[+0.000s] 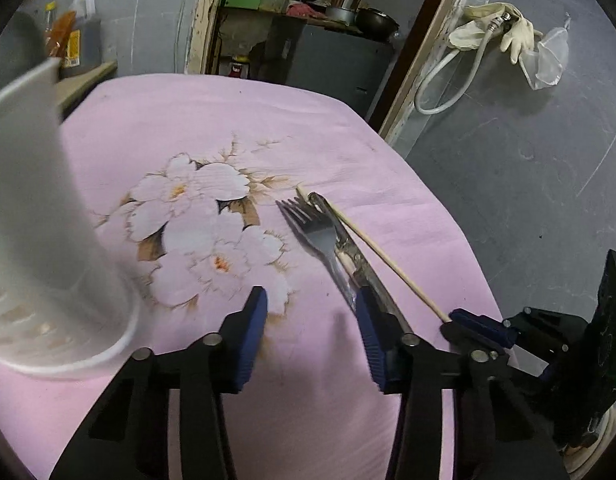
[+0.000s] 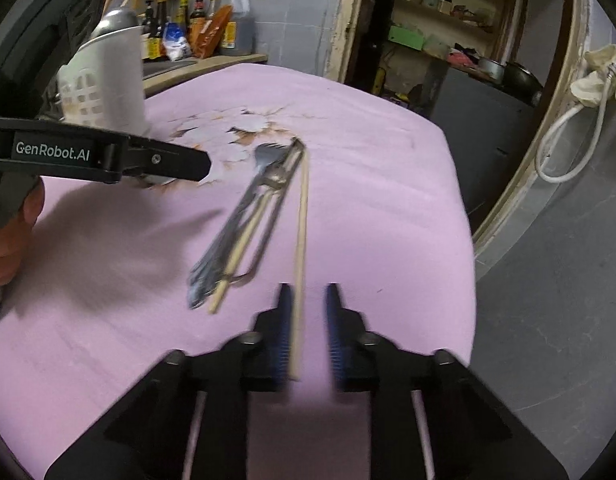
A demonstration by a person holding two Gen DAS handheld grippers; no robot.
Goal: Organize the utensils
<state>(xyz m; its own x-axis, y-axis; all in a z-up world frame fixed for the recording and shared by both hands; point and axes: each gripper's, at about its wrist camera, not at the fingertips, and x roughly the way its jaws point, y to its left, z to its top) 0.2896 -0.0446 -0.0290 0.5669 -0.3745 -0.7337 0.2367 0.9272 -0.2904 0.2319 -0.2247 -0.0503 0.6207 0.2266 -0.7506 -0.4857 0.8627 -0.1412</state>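
- Your left gripper, side marked "GenRobot.AI", stands spread beside the fork.
- Your right gripper straddles a chopstick on the pink cloth; grip unclear.

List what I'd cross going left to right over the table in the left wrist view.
White holder → flower print → fork → lone chopstick → right gripper. The other pieces piled against the fork overlap it, so they are left out.
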